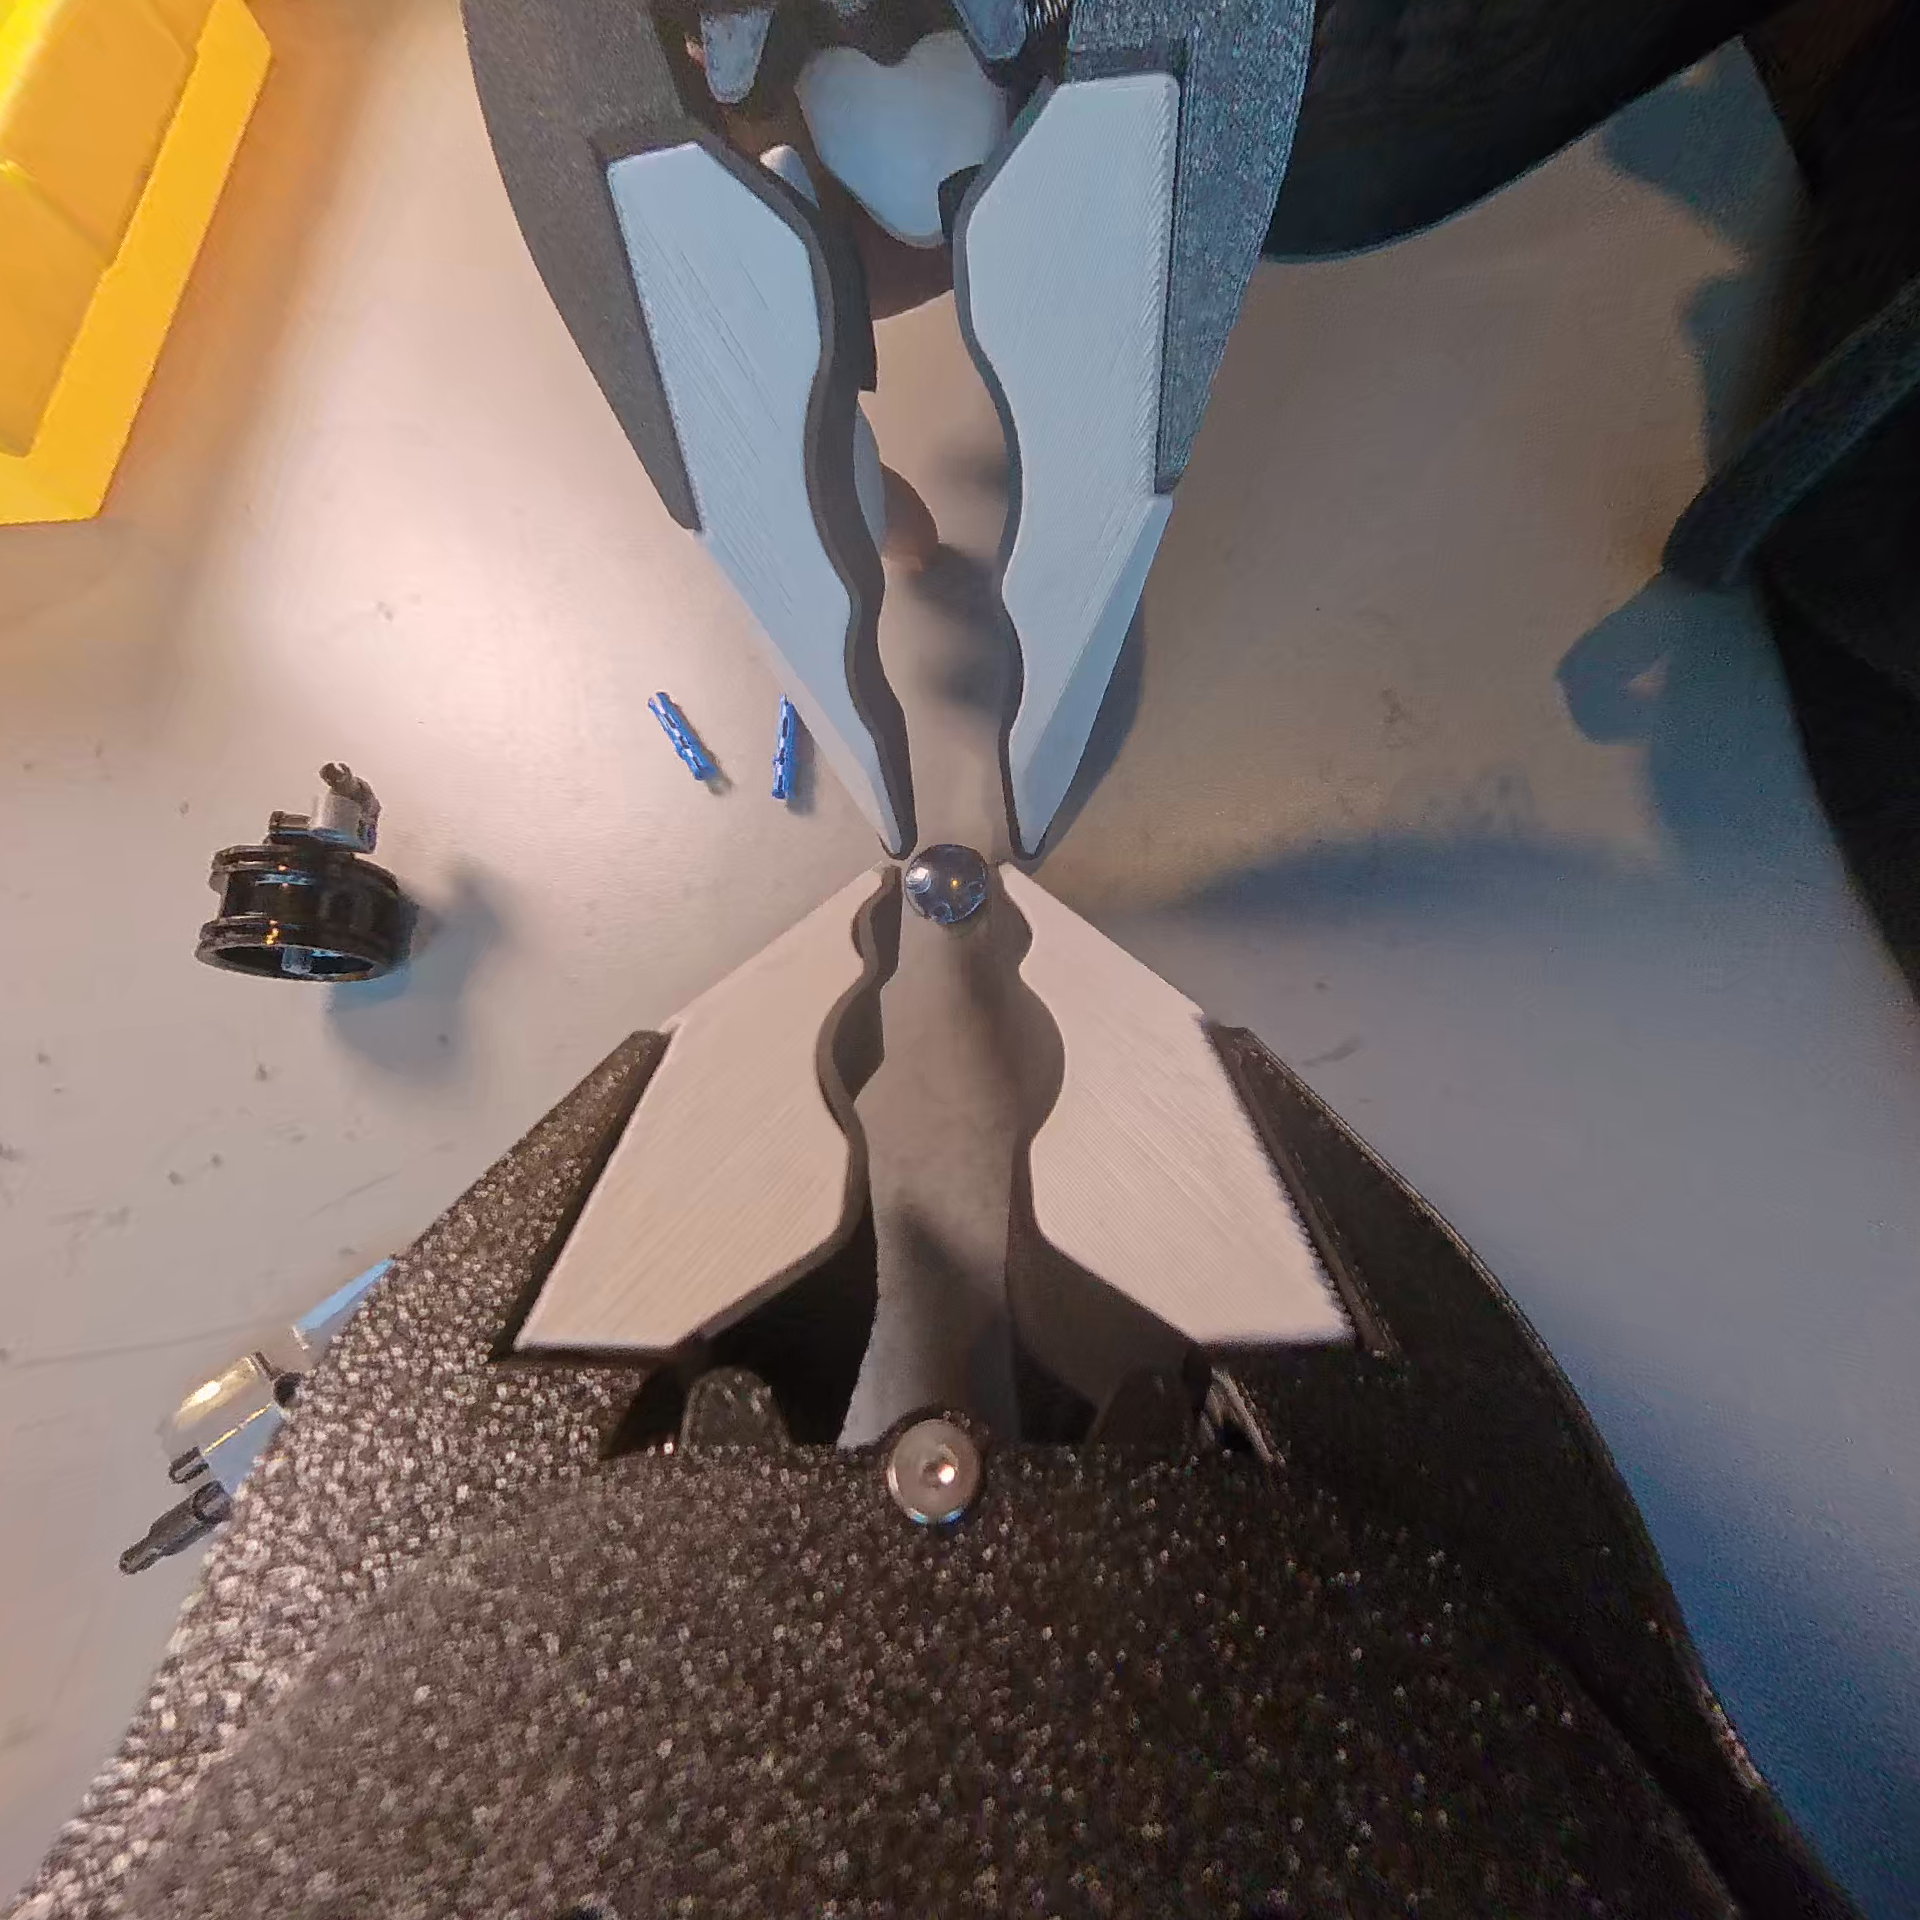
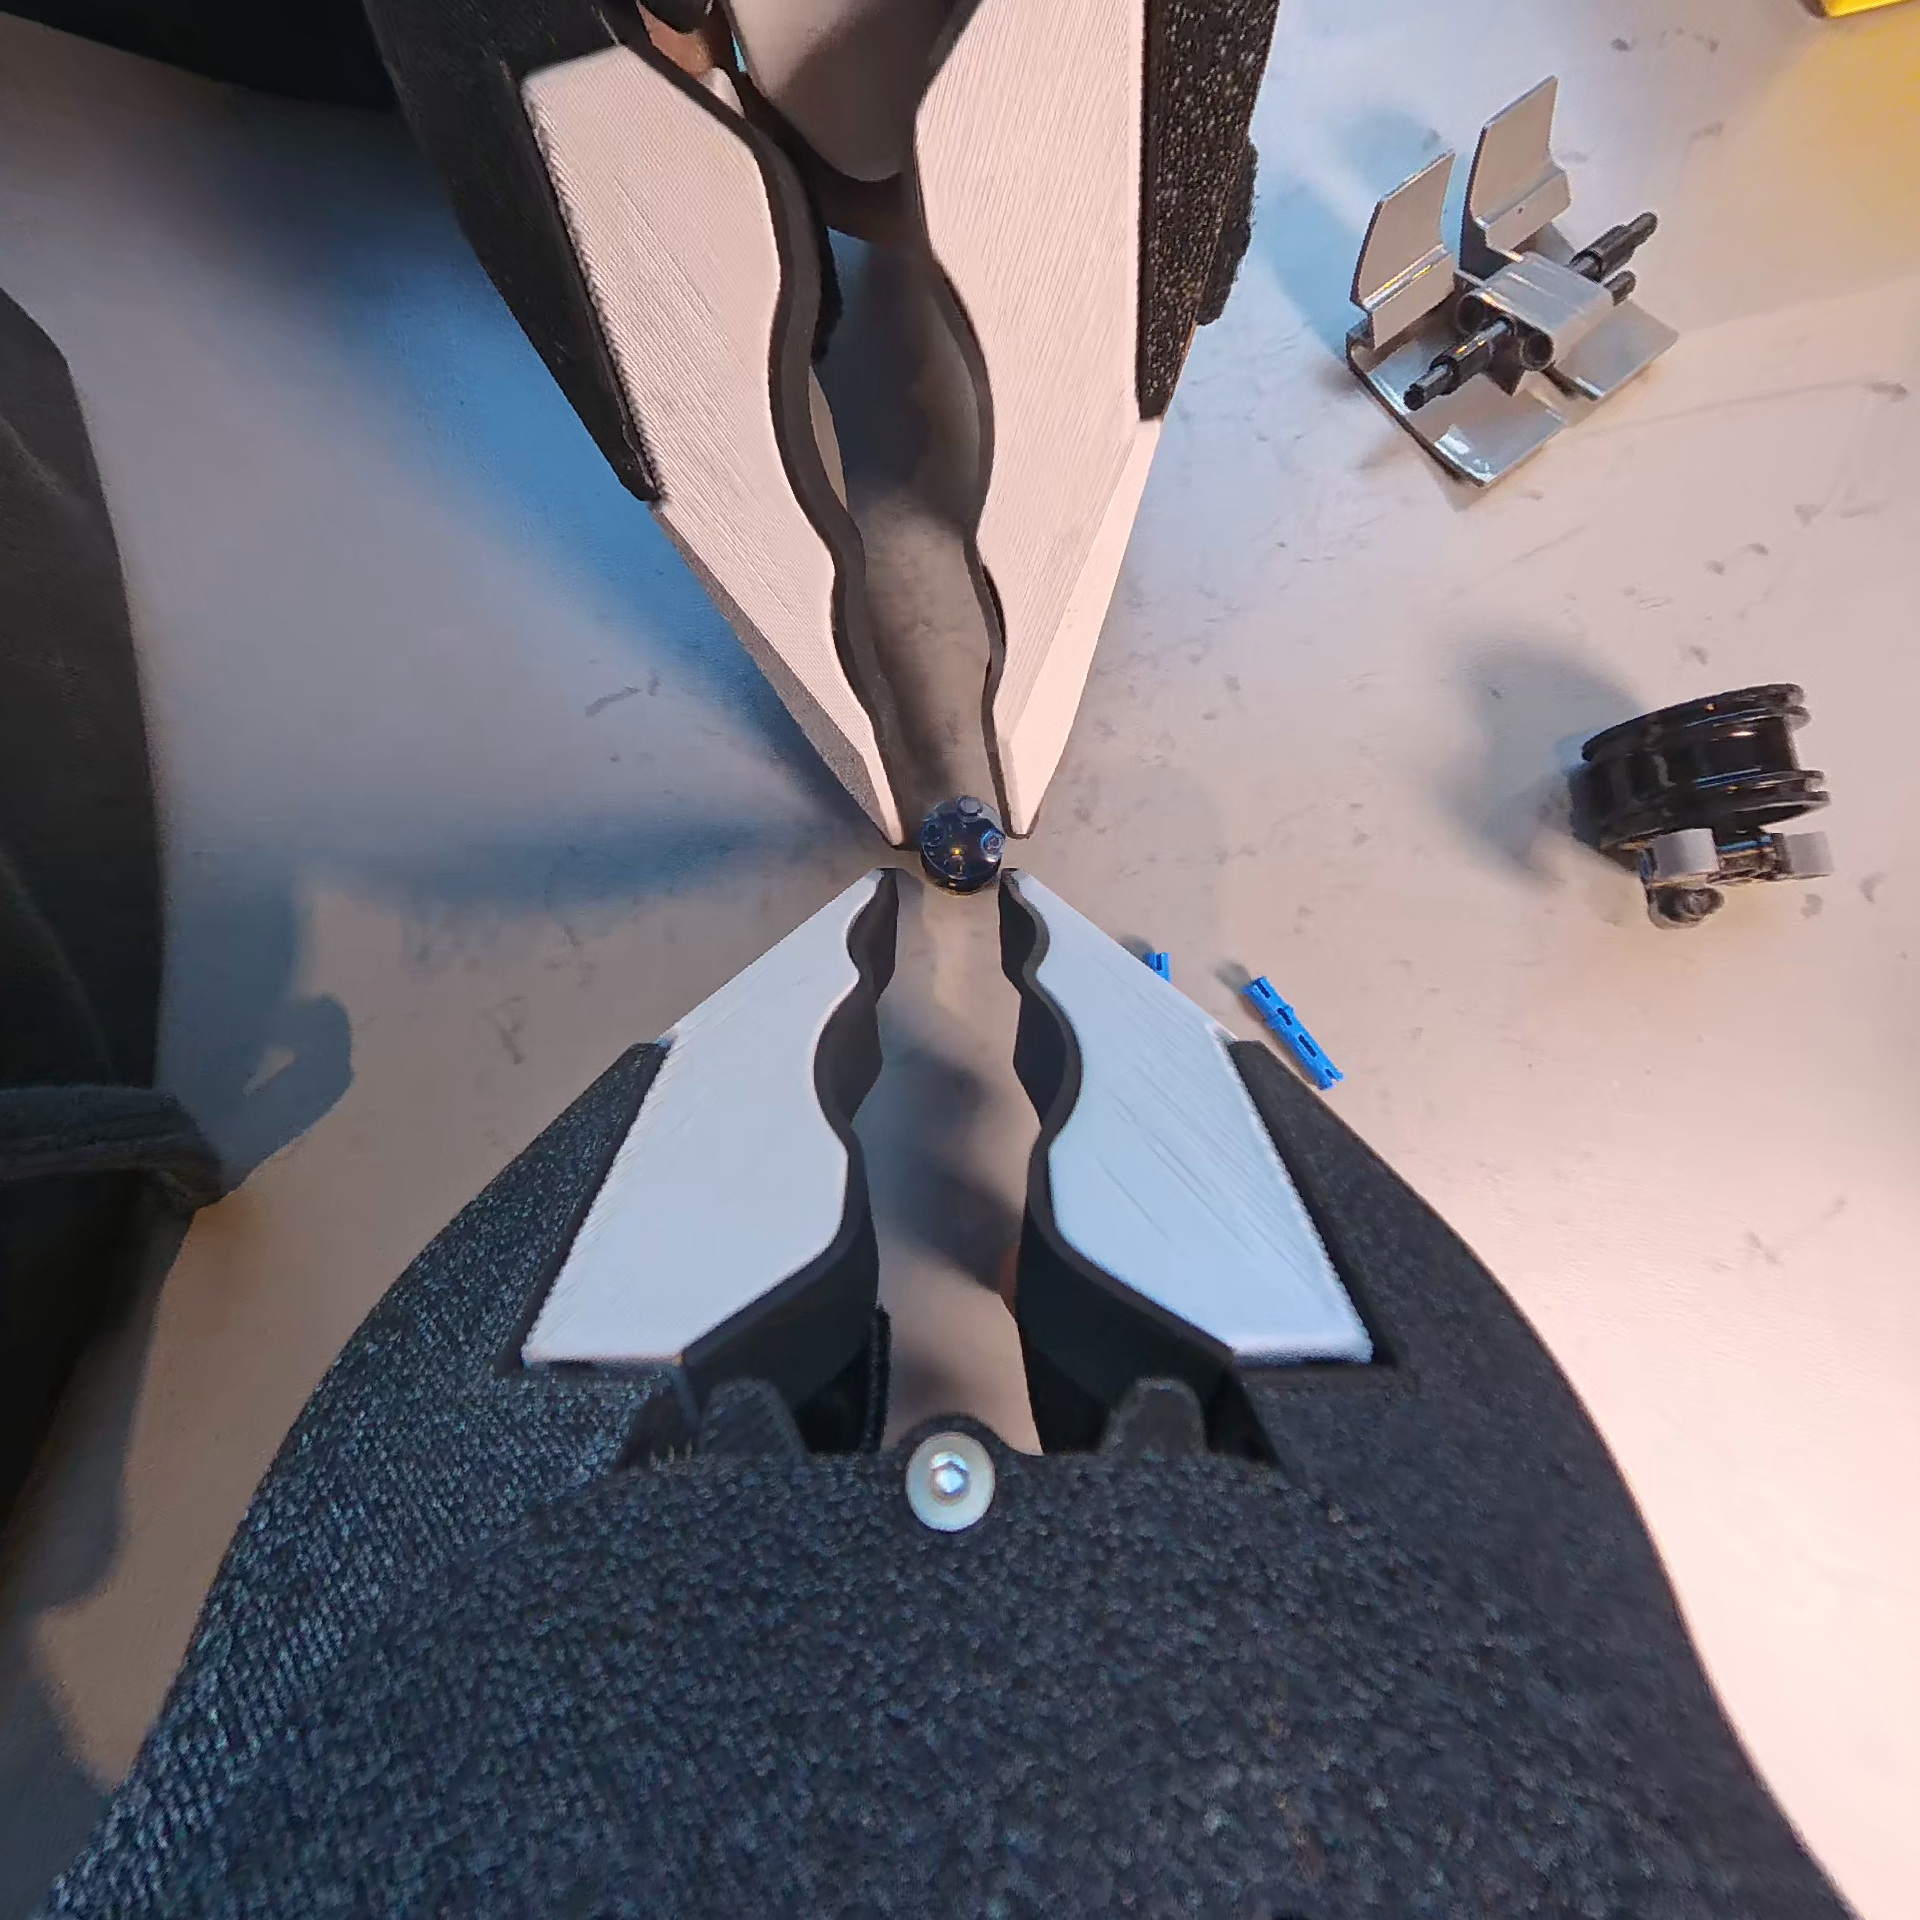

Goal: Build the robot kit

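Black round brick point(image 1: 943, 883) sits pinched at the very tips of the left tool point(image 1: 945, 878), just above the tabletop point(image 1: 1351, 727). The right tool point(image 2: 943, 883) meets it tip to tip, barely parted; we cannot tell whether it grips. We judge the hold thin: a smooth, rounded piece could squirt out if either tool twists or squeezes unevenly, then roll. Two blue pins point(image 1: 681, 738) lie just beside the tips and could be nudged. Farther out stand a black wheel rim point(image 1: 301, 914) and a grey panel assembly point(image 2: 1507, 301), with bare room between. Dark cloth point(image 2: 62, 727) borders the tabletop's edge opposite.
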The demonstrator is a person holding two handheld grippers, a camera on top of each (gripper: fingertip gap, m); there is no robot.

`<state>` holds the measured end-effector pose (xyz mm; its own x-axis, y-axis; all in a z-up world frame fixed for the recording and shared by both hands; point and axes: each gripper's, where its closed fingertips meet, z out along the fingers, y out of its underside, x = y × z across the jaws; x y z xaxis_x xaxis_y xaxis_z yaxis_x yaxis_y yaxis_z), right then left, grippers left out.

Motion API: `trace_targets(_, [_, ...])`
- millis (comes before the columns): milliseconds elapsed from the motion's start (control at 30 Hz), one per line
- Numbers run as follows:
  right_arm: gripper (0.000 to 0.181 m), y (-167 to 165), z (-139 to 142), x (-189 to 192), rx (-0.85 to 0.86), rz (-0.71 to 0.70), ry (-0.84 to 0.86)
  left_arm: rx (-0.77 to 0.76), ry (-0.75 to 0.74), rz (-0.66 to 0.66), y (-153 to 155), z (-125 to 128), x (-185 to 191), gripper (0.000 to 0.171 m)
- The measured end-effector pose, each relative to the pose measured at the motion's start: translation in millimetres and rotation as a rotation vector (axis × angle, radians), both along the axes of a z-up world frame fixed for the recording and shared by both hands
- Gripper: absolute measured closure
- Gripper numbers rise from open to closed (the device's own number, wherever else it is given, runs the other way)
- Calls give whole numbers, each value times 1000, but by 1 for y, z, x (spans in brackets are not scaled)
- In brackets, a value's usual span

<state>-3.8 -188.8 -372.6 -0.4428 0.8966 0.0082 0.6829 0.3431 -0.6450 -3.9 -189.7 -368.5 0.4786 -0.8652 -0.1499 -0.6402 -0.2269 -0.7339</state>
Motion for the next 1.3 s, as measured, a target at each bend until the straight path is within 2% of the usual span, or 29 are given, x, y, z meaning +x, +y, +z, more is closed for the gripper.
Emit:
trace_targets(233, [161,1,-1,-2,16,-12,-12,-47,-14,19,-4,-1,-11,156])
trace_targets(467, [161,0,-3,-3,-1,-31,-43,-51,-9,0,-6,-4,-3,160])
trace_targets(1300, [161,-2,-1,-5,9,-54,-61,-56,-26,26,-5,-2,-3,159])
